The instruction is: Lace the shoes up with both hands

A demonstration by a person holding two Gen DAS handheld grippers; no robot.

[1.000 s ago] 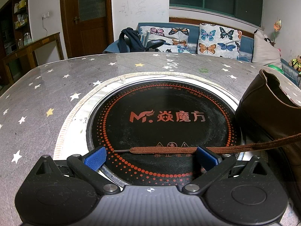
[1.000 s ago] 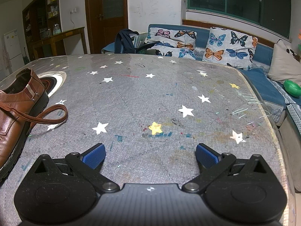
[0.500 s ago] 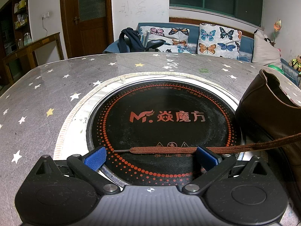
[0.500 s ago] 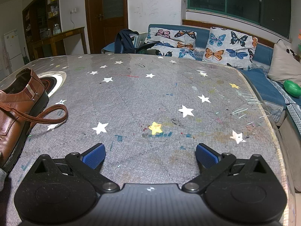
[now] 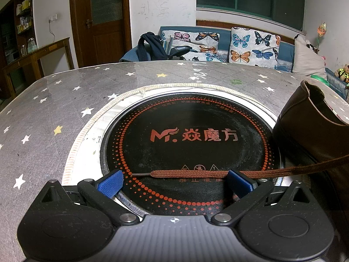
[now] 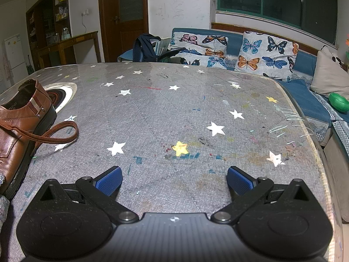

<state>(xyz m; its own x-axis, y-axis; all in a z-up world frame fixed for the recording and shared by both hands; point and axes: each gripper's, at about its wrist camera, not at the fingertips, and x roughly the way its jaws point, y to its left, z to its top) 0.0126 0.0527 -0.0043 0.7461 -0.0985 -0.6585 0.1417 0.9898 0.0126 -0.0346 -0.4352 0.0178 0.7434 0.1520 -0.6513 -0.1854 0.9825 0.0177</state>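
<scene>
The shoe (image 5: pixel 312 131) is cut off; lace (image 5: pixel 218 173) origin unseen.

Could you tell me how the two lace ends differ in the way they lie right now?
The left lace end lies straight across the black cooktop, between the open left gripper fingers. The right lace end curls in a loop on the grey tablecloth, well left of the open right gripper. Both are brown and ungripped.
</scene>
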